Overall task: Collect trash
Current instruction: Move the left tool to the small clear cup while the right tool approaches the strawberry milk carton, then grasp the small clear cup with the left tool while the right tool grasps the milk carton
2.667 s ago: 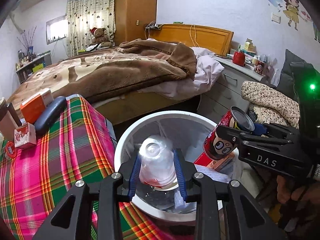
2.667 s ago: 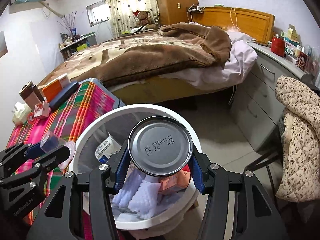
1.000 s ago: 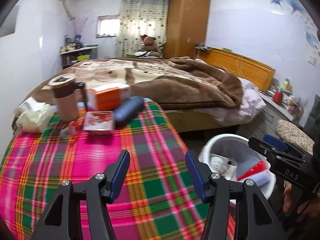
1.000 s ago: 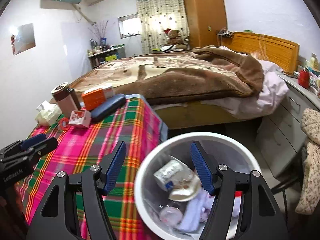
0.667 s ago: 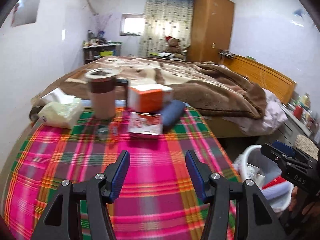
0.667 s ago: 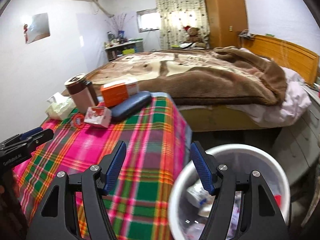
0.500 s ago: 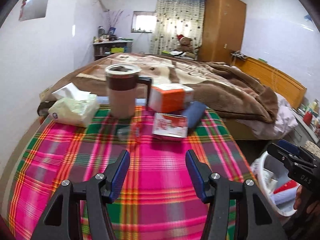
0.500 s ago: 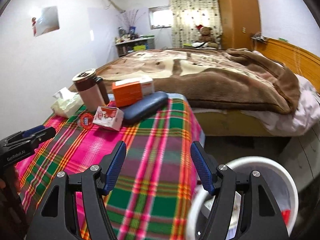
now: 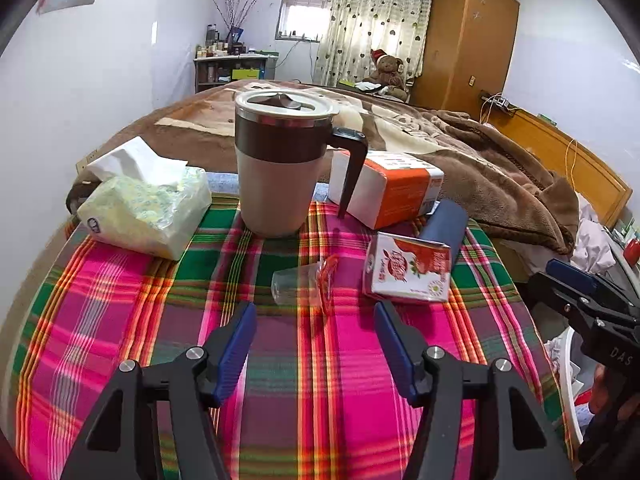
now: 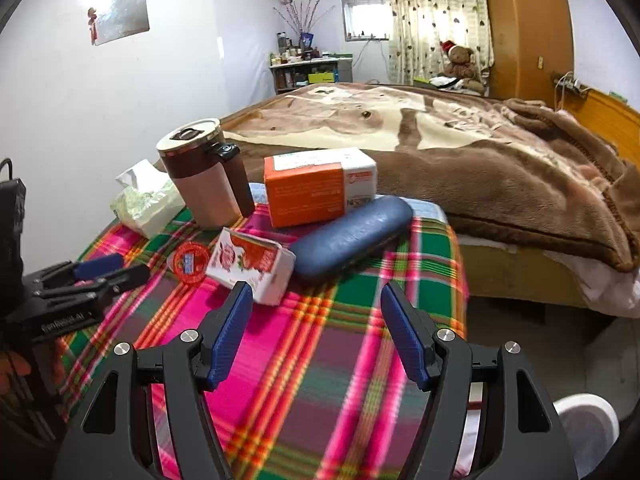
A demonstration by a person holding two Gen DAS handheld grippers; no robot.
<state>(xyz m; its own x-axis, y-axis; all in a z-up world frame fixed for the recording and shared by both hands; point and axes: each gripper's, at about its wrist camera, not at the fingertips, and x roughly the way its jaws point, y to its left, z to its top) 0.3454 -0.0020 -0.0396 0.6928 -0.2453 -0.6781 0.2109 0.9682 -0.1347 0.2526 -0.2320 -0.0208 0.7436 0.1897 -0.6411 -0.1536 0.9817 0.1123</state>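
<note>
My left gripper [image 9: 315,322] is open and empty, low over the plaid tablecloth [image 9: 280,368]. Just beyond its fingers lies a clear plastic cup with a red lid [image 9: 304,285] on its side. A red-and-white carton [image 9: 408,270] lies to its right. My right gripper [image 10: 316,312] is open and empty over the same table [image 10: 320,380]; the carton [image 10: 252,264] lies just past its left finger, and the red-lidded cup [image 10: 191,261] is left of it. The white trash bin [image 10: 584,424] shows at the lower right, and its rim [image 9: 566,392] in the left wrist view.
A brown-and-beige lidded mug [image 9: 280,168], a tissue pack [image 9: 148,208], an orange-and-white box [image 9: 388,188] and a blue case [image 10: 352,236] stand at the table's far side. A bed with a brown blanket [image 10: 460,152] lies behind. The other gripper [image 9: 592,312] shows at right.
Both grippers let go of the cup and the can into the bin, then swung left from the bin to the table. The left has closed in on the clear cup.
</note>
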